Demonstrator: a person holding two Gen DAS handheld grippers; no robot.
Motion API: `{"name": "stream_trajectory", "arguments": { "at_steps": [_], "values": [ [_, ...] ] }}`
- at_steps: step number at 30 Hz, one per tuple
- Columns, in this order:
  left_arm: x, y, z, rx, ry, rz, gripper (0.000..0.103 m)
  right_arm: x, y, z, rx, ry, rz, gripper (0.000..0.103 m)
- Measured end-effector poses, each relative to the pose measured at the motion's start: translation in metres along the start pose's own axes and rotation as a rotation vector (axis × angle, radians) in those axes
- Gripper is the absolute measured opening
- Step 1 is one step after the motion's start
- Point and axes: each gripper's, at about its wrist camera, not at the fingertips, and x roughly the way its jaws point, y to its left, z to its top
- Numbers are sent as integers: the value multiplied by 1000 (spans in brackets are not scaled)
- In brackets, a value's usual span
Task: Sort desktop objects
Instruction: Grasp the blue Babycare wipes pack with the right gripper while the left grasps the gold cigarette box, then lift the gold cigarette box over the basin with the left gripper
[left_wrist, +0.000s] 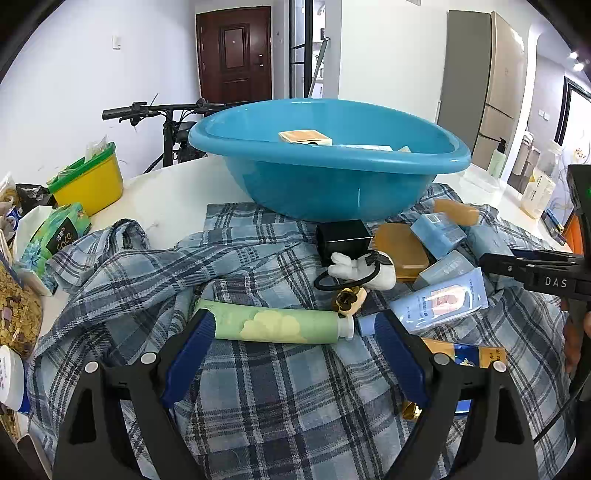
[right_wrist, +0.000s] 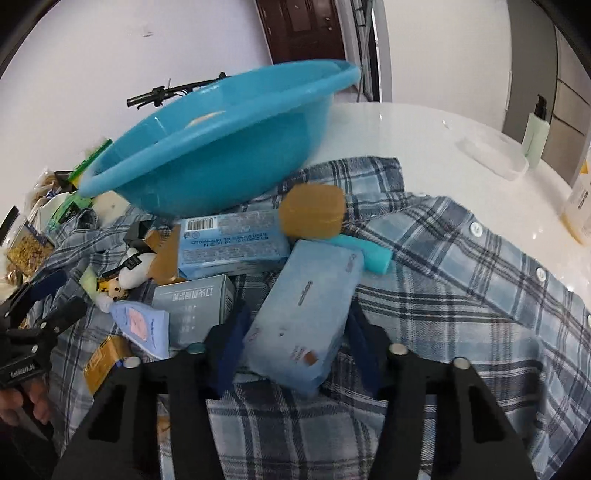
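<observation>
Left wrist view: the left tongs (left_wrist: 295, 332) stand wide open with nothing between them, their blue pads flanking a green tube (left_wrist: 273, 325) that lies crosswise on a plaid shirt (left_wrist: 295, 398), cap toward the right pad. Whether either pad touches the tube cannot be told. Behind the tube sits the blue basin (left_wrist: 332, 173), resting on the shirt's far edge and already holding a tan square and some flat boxes — the sorting looks well begun but far from done. Between tube and basin lie a black box (left_wrist: 343, 236), a white plush toy (left_wrist: 364, 269) and an amber soap-like block (left_wrist: 402, 251); a pale blue tube (left_wrist: 439, 301) lies just right of the green one's cap.

Right wrist view: the right tongs (right_wrist: 295, 347) straddle a light blue packet (right_wrist: 306, 314) in front of the basin (right_wrist: 221, 147). The pads sit close along both its sides, though the blur leaves it unclear whether they grip it or whether it is lifted from the shirt (right_wrist: 461, 277). Beyond it lie a longer barcoded blue box (right_wrist: 232, 243), a round amber block (right_wrist: 312, 210) and a teal cylinder (right_wrist: 369, 253); a grey box (right_wrist: 192, 310) stands to its left.

Judged from this, the step in hand is picking items off the shirt for the basin. Next, the left tongs would need to close squarely on the green tube's body; the right must clear the basin's rim before letting the packet go. White desk (right_wrist: 406, 133) shows beyond the shirt.
</observation>
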Motion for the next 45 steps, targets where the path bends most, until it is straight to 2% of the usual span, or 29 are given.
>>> {"name": "stream_trajectory", "arguments": {
  "at_steps": [5,8,14,18,21,26,31,37,42,45],
  "values": [
    [-1,-4,-1,12,-2,0,90,-9,-5,-5,-76,-8,-23,45],
    [-5,-6,-1,21,-20,-18,90,-21,-12,-6,-97,-44,-8,45],
    [-23,-19,-6,50,-54,-102,90,-30,-19,-12,-93,-91,37,45],
    [-39,-51,-19,142,-38,-166,90,-30,-21,-15,-97,-113,58,45],
    [-43,-79,-27,222,-18,-183,90,-26,-27,-18,-76,-109,89,45],
    [-33,-106,-27,239,33,-199,90,-31,-35,-17,-43,-137,143,45],
    [-18,-112,-25,213,93,-188,90,-32,-41,-17,-11,-142,181,45],
    [-10,-115,-28,239,114,-138,90,-32,-41,-17,-9,-148,194,45],
    [-11,-117,-30,261,104,-101,90,-33,-41,-17,-11,-152,197,45],
    [-18,-111,-25,251,69,-82,90,-33,-41,-17,-11,-154,199,45]
  ]
}}
